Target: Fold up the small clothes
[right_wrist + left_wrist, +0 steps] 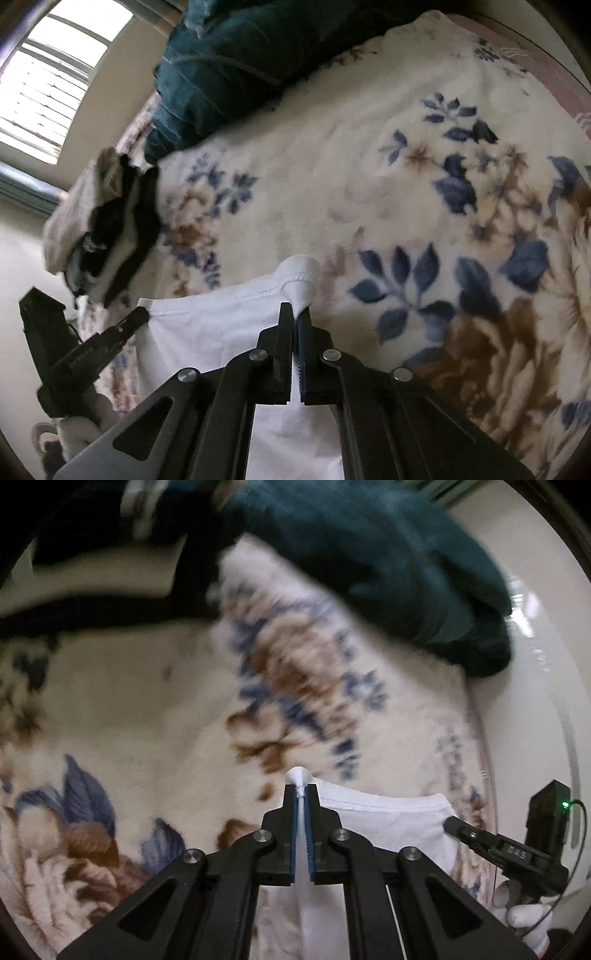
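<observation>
A small white garment (380,819) hangs stretched between both grippers above a floral blanket (129,709). My left gripper (302,794) is shut on one corner of it, a tuft of white cloth poking past the tips. My right gripper (295,314) is shut on the other hemmed corner of the garment (221,325). Each gripper shows in the other's view: the right one at the lower right (448,823), the left one at the lower left (142,314).
A dark teal garment (388,565) (229,62) lies bunched at the far end of the blanket (369,166). A pile of black and beige clothes (107,225) sits at the blanket's left edge. A window (55,66) is beyond.
</observation>
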Available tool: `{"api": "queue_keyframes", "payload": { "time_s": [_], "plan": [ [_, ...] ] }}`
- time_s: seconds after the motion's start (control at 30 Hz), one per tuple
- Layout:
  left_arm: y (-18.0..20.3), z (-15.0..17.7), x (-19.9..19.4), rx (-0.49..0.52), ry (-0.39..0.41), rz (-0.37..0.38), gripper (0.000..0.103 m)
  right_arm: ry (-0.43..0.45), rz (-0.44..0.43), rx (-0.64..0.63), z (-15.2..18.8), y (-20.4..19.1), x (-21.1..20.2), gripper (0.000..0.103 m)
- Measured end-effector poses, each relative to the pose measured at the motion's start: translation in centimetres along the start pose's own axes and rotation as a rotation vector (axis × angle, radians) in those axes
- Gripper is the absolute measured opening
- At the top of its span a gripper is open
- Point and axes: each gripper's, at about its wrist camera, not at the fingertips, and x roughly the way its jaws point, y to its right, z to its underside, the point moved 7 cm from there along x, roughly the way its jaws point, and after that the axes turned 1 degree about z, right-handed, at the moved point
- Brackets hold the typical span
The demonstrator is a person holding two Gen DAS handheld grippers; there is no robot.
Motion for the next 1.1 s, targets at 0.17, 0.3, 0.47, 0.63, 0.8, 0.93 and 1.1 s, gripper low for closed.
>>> {"api": "queue_keyframes", "payload": {
  "time_s": [0.17,0.3,0.47,0.63,0.8,0.93,1.1],
  "plan": [
    [-1.9,1.6,-0.4,-0.146,-0.068,0.064,0.019,-0.135,0.025,0.08,0.7,1.8,1.9,0.012],
    [-1.9,5.7,-4.9,-0.207,-0.045,0.104,0.025,-0.159,-0.065,0.112,3.0,2.7,-1.9,0.043],
    [-0.4,12.4,-6.5,-0.256,-0.124,0.13,0.025,-0.3,-0.118,0.227,9.3,5.5,-3.1,0.044],
    [0.0,15.4,-5.1,-0.202,-0.12,0.039,0.024,-0.398,-0.213,0.37,14.2,6.6,-1.5,0.028],
    [-0.5,15.6,-5.7,-0.242,-0.136,0.063,0.026,-0.366,-0.14,0.3,15.1,6.5,-1.9,0.01],
    [-1.0,14.5,-6.7,-0.279,-0.07,0.146,0.068,-0.346,-0.165,0.28,14.0,6.4,-2.4,0.054],
    [-1.8,14.7,-2.1,-0.355,-0.16,0.223,0.068,-0.363,-0.253,0.215,12.7,5.8,-0.8,0.061]
  ]
}}
